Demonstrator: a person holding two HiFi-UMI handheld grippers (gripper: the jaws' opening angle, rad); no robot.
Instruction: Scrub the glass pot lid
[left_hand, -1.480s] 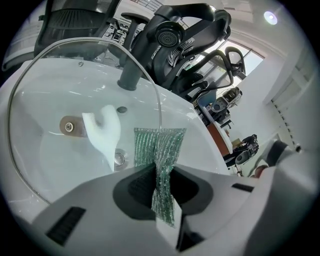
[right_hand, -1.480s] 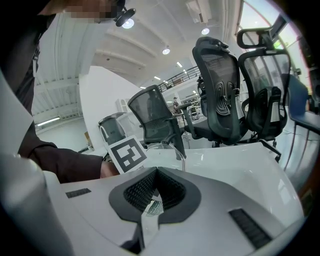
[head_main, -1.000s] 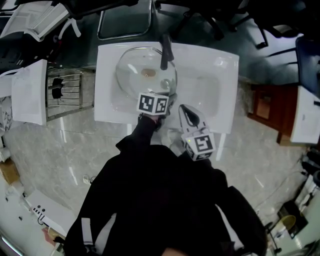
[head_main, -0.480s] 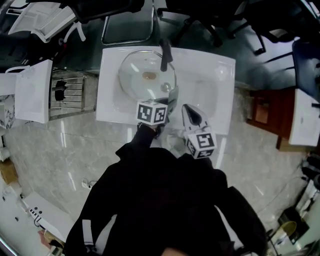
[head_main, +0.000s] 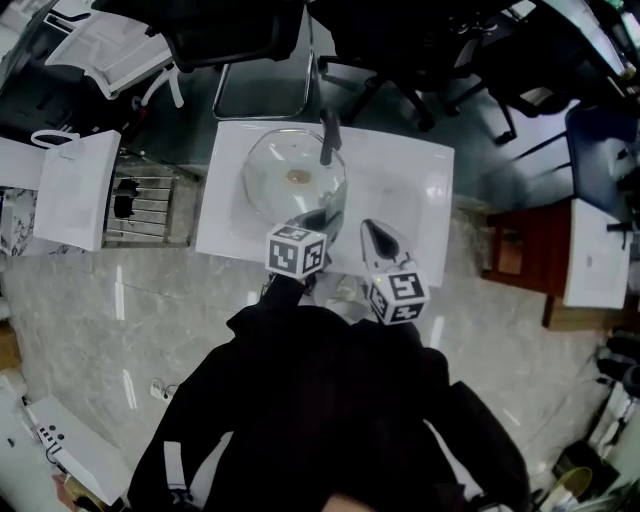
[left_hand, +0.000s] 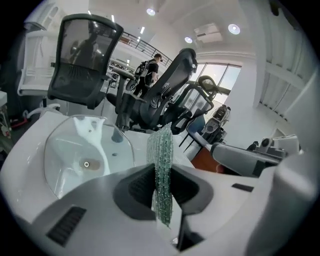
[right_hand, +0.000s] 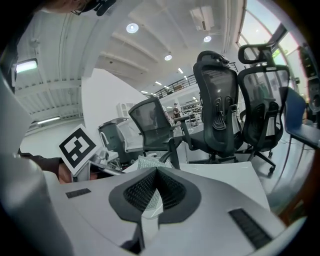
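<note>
The left gripper (head_main: 322, 217), clamped on the scrubber (left_hand: 161, 150), has drawn back; the right gripper (head_main: 366, 227) is closed. The clear lid (head_main: 295, 178) lies in the sink (head_main: 420, 200).

We find no word, number or brand that can be read in any view. The only printed signs are black-and-white square markers on the cubes of the left gripper (head_main: 322, 217) and right gripper (head_main: 371, 229), patterns rather than letters.

glass pot lid (head_main: 275, 165): clear, glossy | scrub pad (left_hand: 161, 165): rough green sparkly mesh | worktop (head_main: 400, 200): white, smooth, glossy | floor (head_main: 150, 300) 8 o'clock: polished stone
</note>
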